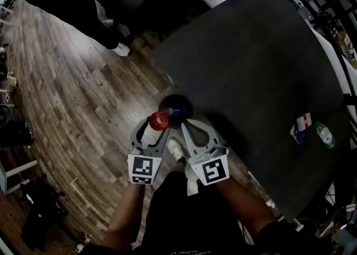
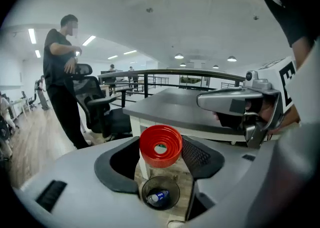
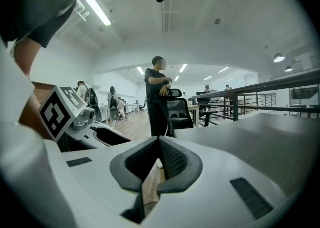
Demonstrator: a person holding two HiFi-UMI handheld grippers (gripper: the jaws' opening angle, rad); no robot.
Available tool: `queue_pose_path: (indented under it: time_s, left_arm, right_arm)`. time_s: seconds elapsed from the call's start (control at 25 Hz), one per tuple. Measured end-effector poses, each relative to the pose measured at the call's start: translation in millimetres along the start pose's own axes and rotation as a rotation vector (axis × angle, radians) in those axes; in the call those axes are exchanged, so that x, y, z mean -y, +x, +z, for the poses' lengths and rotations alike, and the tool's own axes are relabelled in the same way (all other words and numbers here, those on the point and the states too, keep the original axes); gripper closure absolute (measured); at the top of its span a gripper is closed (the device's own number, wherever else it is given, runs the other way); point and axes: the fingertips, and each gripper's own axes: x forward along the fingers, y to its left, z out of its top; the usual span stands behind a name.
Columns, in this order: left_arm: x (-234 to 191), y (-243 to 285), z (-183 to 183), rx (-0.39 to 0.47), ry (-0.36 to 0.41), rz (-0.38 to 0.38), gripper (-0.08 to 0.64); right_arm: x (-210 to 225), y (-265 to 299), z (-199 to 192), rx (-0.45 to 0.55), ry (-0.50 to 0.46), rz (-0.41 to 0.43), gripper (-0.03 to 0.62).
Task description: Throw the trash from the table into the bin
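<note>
Fingers of the left gripper point(image 1: 153, 129) stand wide and pinch a pale bottle point(image 1: 149, 135) by its body, its red cap point(image 2: 160, 145) turned away from the person; the bottle hangs over the wooden floor point(image 1: 72, 97), just on the near side of the bin point(image 1: 185, 103); the dark round bin stands on the floor by the desk's left corner, beside a white desk leg, and a bottle with a blue label point(image 2: 159, 197) lies in it; the right gripper point(image 1: 188, 128) hangs close beside the left one, its fingers pressed together with nothing between them; well to the right on the dark desk point(image 1: 251, 64), near its edge, lie a small blue, white and red carton point(image 1: 302, 128) and a green-capped bottle point(image 1: 325, 135), just beside each other; far off a person point(image 2: 60, 82) stands by an office chair point(image 2: 95, 103).
</note>
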Motion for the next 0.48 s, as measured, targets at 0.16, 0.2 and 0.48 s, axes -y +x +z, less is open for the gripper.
queue_pose_path:
  time_s: [0.16,0.2,0.48]
  left_arm:
    - [1.5,14.1,-53.2,-0.063,-0.07,-0.038,0.282]
    - [0.4,17.2,-65.5,-0.077,-0.08,-0.041,0.282]
    - [15.7,58.0,-134.6,-0.16,-0.089,-0.081,0.282]
  right_arm:
    - [-13.1,8.7,-41.4,-0.062,0.024,-0.008,0.568]
    - [-15.0,11.0,-50.7,-0.065,0.044,-0.019,0.568]
    - [-7.5,-3.5,-126.0,-0.152,0.172,-0.105,0.568]
